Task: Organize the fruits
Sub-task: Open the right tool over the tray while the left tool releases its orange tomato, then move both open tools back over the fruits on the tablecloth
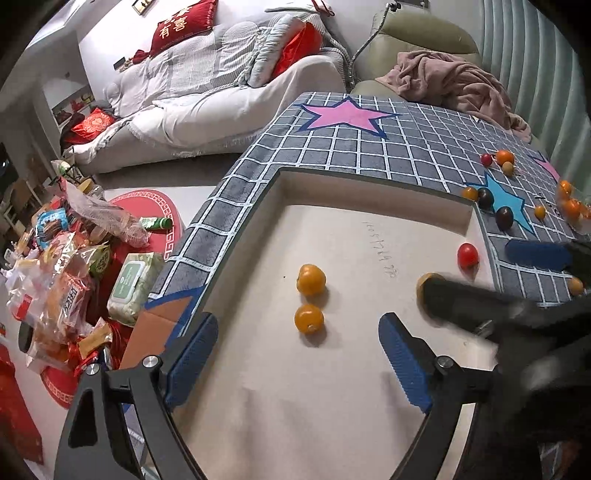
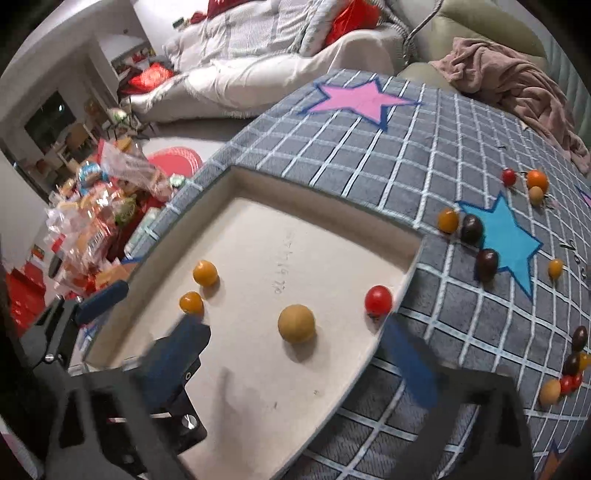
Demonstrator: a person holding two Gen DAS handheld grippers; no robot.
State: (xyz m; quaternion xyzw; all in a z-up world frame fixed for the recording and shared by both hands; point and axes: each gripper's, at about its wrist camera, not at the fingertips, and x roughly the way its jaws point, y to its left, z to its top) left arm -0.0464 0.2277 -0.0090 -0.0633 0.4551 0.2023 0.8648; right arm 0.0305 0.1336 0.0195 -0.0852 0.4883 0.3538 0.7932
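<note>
Left tool (image 1: 299,358): spread wide over the near part of the tray, nothing between its blue pads.
Right tool (image 2: 295,365): also wide and holding nothing, blurred, straddling the tray's right rim.
Tray (image 2: 258,424): shallow and white, lying on the checked cloth (image 2: 424,147).
Tan fruit (image 2: 296,324): in the tray, just ahead of the right tool.
Orange fruits (image 1: 309,318) (image 1: 311,279): two, close together, mid-tray.
Red fruit (image 2: 378,299): against the tray's right wall.
Loose fruit: dark ones (image 2: 486,264), orange ones and a red one (image 2: 509,177) lay scattered on the cloth to the right, around the blue star (image 2: 506,236).
Far back: a sofa (image 1: 221,96) with a red cushion (image 1: 183,24).
</note>
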